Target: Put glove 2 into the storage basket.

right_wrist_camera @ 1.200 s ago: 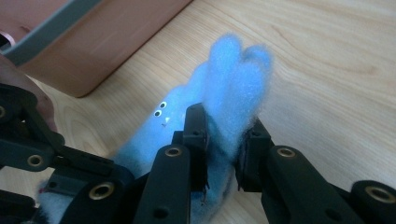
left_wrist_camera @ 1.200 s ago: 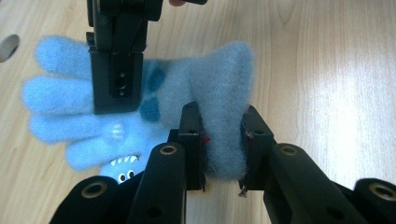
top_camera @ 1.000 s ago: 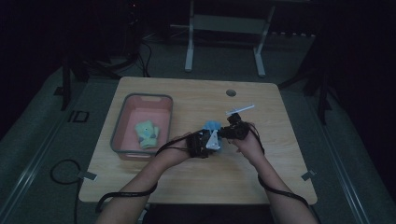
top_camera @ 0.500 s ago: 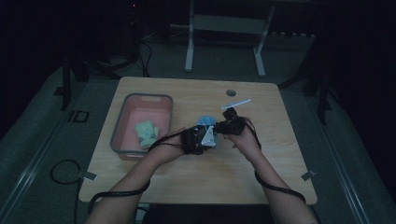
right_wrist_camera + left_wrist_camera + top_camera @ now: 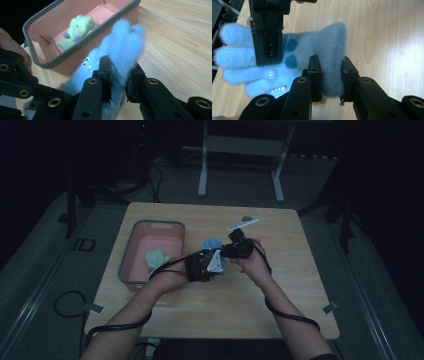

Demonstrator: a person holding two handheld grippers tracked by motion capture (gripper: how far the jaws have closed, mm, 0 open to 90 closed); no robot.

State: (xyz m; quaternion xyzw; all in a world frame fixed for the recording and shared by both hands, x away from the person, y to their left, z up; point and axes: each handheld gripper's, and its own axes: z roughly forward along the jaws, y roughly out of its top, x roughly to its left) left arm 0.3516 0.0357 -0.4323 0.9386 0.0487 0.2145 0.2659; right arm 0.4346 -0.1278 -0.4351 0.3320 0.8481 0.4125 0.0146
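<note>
Your left gripper [image 5: 331,75] and right gripper [image 5: 119,75] each pinch the fluffy blue monster-shaped glove [image 5: 294,57], jaws nearly closed, just beside the pink plastic bin [image 5: 45,60] near the tabletop's [image 5: 280,295] left edge.

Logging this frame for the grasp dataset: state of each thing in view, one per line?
blue fuzzy glove: held between both grippers, above the table.
left gripper: shut on the glove's cuff end.
right gripper: shut on the glove's finger end.
pink bin: upright on the table, open top.
green plush toy: lying inside the bin.
white strip: lying flat on the table, beyond the grippers, untouched.
</note>
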